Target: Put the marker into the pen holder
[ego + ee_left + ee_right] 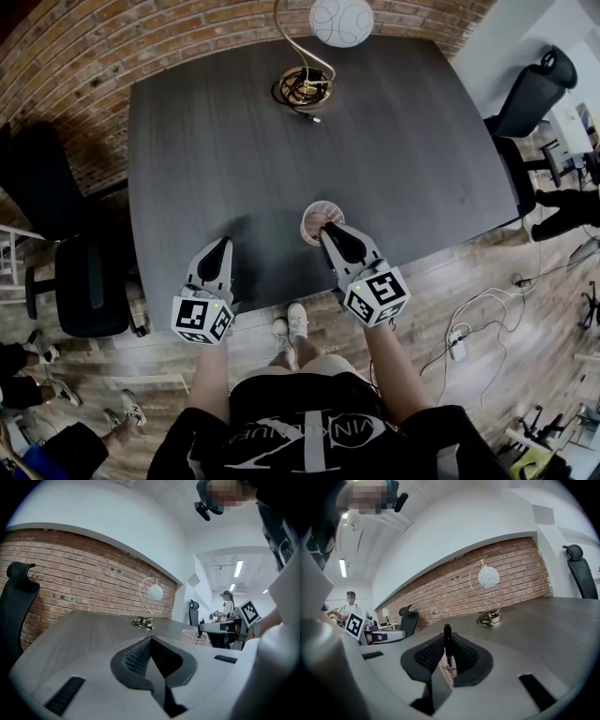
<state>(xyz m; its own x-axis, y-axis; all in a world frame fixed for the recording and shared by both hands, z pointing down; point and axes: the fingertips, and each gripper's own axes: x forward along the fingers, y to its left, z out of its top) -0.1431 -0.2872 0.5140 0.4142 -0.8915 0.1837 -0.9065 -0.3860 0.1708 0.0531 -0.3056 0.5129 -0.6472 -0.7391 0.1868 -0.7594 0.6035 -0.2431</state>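
Observation:
A pink mesh pen holder [317, 217] stands near the front edge of the dark grey table [234, 141]. My right gripper [325, 229] is right at the holder, shut on a black marker [447, 641] that stands upright between its pads. Below the marker, the holder's mesh [448, 673] shows through the gap between the jaws. In the left gripper view the marker [200, 629] points down into the holder [192, 637]. My left gripper [225, 242] rests to the left of the holder, jaws shut with nothing between them [151, 639].
A lamp with a white globe [340, 21] and a coiled cable at its base [304, 86] stands at the table's far side. Black office chairs stand at the right [534, 94] and left [84, 281]. A brick wall runs behind the table.

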